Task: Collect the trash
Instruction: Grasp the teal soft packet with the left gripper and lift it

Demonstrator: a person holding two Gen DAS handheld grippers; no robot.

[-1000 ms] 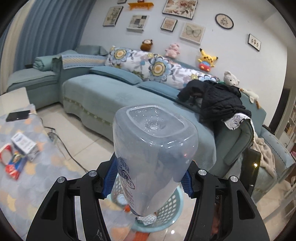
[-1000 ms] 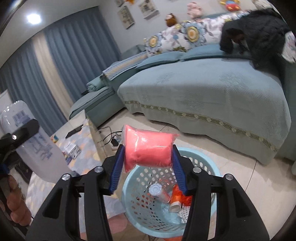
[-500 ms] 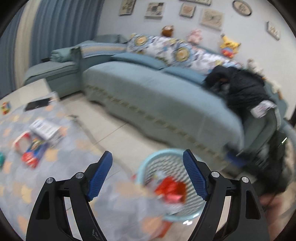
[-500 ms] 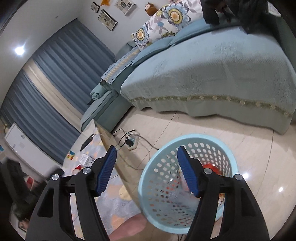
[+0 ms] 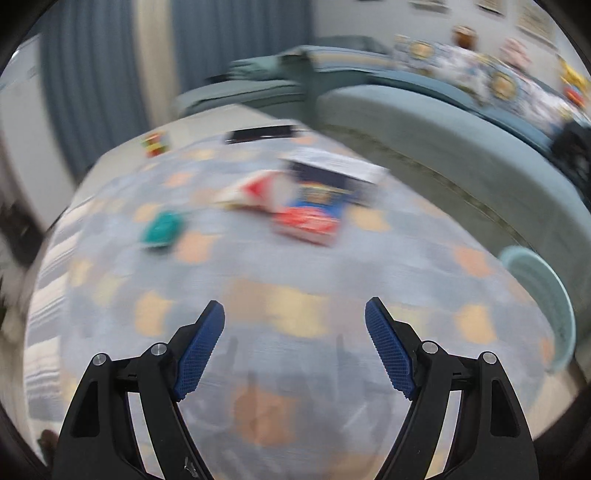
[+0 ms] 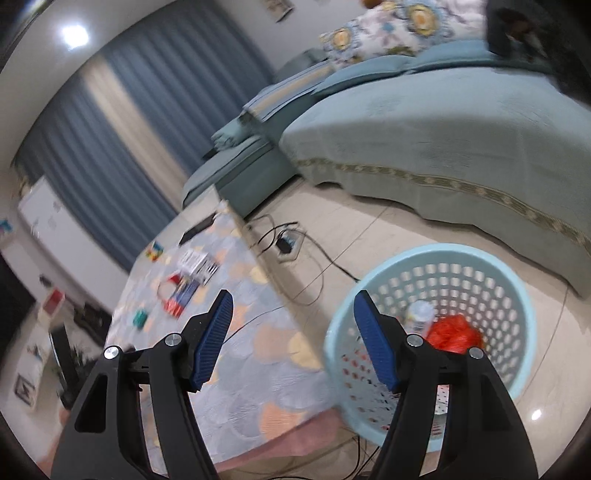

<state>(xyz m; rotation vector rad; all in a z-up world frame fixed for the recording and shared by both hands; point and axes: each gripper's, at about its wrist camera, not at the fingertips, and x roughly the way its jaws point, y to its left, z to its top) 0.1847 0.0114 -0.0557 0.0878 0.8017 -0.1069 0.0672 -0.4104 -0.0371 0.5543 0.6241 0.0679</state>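
Observation:
My left gripper is open and empty above a table with a patterned cloth. On the cloth lie a red and blue packet, a red and white wrapper, a white box and a small teal item; the view is blurred. My right gripper is open and empty, to the left of the light blue basket on the floor. The basket holds a clear bottle and a red bag. The basket's rim also shows in the left wrist view.
A teal sofa stands behind the basket, with a dark jacket on it. A power strip with cables lies on the tiled floor between table and sofa. A black phone-like slab and a colourful cube lie at the table's far end.
The left gripper let go of the clear bottle and the right let go of the red bag; both now lie in the basket. Both grippers opened and swung left toward the table.

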